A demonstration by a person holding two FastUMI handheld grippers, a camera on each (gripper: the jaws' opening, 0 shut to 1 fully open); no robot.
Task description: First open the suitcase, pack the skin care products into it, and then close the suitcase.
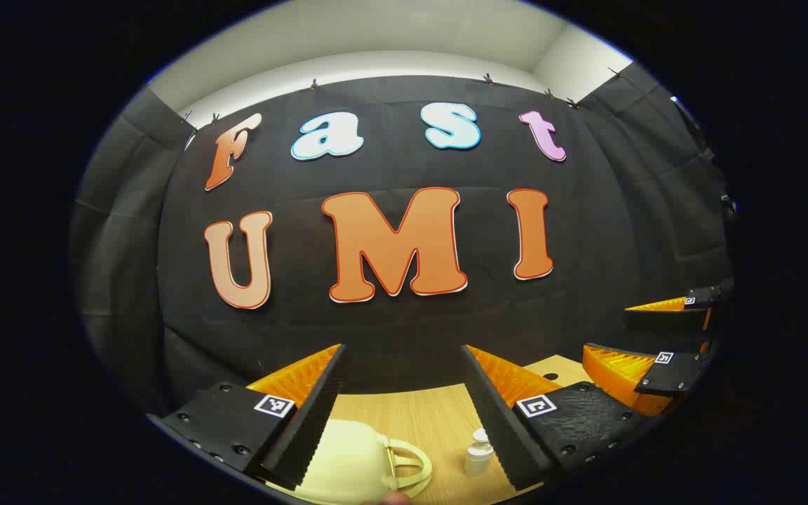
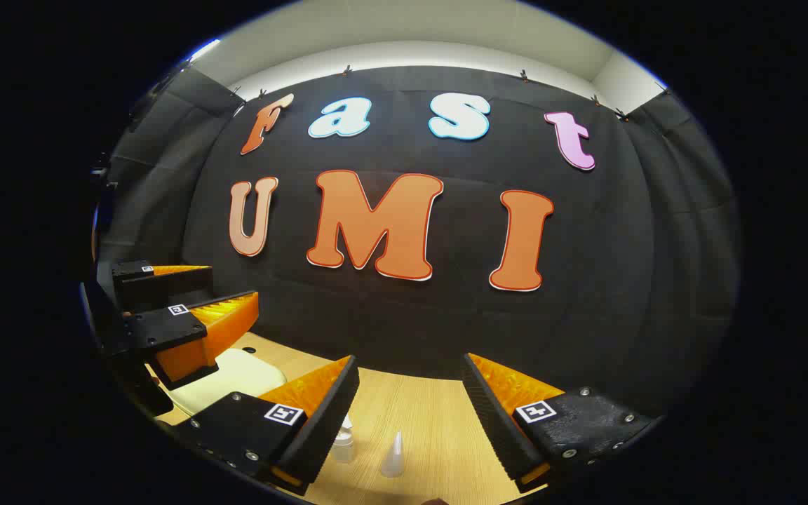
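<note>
1. Both my claws are up high, fingers spread, gripping nothing. The left claw (image 1: pixel 404 407) looks over the table (image 1: pixel 418 414) at the wall.
2. The cream suitcase (image 1: pixel 351 466) sits right under my left claw, a touch to its left, handle (image 1: pixel 411 466) toward the right. It looks closed, though I see just a corner.
3. The little white bottle (image 1: pixel 479 452) stands just right of the handle, by my left claw's right finger.
4. The right claw (image 2: pixel 411 414) has that bottle (image 2: pixel 343 445) and a cone-shaped cap thing (image 2: pixel 393 456) below it; the suitcase (image 2: pixel 229 382) is off to its left. So the left claw is closer to the suitcase.
</note>
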